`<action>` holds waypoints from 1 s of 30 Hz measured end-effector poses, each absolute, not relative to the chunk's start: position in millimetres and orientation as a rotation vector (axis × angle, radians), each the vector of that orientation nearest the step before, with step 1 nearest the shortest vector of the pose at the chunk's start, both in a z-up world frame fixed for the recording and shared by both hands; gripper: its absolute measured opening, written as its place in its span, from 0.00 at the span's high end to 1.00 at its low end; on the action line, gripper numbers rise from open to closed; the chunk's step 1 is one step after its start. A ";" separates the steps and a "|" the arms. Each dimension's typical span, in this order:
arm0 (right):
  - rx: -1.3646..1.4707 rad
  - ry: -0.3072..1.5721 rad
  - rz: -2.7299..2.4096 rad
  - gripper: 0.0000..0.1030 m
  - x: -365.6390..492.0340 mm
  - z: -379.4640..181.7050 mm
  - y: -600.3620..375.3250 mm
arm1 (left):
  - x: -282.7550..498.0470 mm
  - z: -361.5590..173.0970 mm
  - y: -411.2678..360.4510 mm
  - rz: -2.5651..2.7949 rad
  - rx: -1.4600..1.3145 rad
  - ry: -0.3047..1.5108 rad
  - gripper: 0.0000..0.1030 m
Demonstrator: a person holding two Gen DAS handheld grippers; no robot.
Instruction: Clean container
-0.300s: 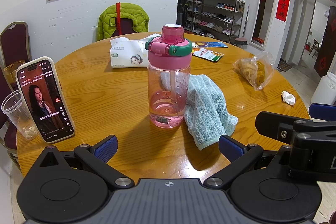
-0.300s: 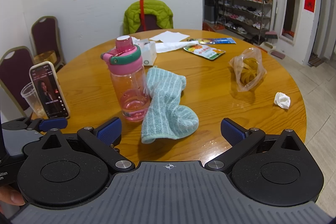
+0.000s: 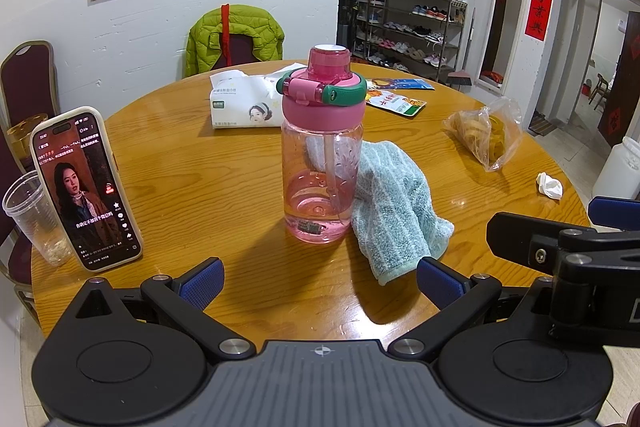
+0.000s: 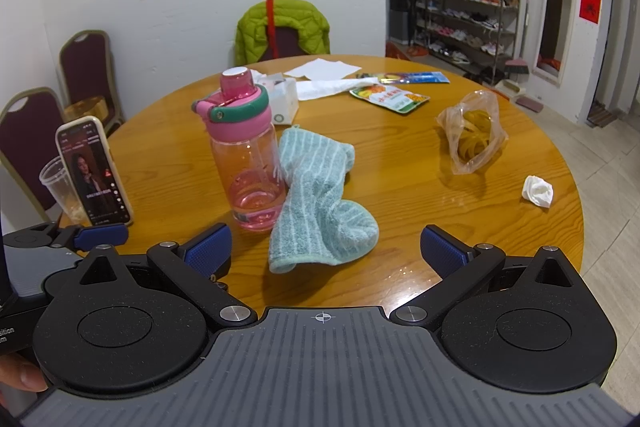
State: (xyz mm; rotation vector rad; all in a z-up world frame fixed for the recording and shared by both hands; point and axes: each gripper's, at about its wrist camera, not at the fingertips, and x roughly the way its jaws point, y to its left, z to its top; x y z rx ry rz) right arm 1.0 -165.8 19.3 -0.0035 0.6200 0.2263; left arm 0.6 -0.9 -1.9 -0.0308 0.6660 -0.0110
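The left tongs (image 3: 318, 279) stand wide with nothing between their blue pads, hanging over the near edge of the round wooden worktop (image 3: 200, 187) and facing a pink water bottle (image 3: 322, 151); the right tongs (image 4: 324, 251) are just as wide and hold nothing, with a light teal towel (image 4: 316, 199) lying ahead of them. The bottle stands upright near the middle of the worktop, its pink lid with a green band closed, a straw inside and a little water at the bottom. The towel is bunched against the bottle's right side, touching it, and trails toward the near edge. Left of the bottle and well apart from it, a phone (image 3: 86, 187) with a lit screen is propped upright, with a clear plastic cup (image 3: 34, 219) right behind it at the worktop's rim. Behind the bottle lies a pack of tissues (image 3: 246, 103), and further right a snack packet (image 3: 396, 101). To the right sit a clear plastic bag (image 3: 486, 135) of yellow rubber bands and, nearer the edge, a crumpled white tissue (image 3: 550, 185). A chair draped with a green jacket (image 3: 234, 39) stands at the far side.
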 end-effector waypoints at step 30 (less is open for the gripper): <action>-0.004 0.618 0.228 0.00 0.1 19.6 -164.7 | 1.1 -2.4 0.5 -0.014 -0.030 0.664 0.01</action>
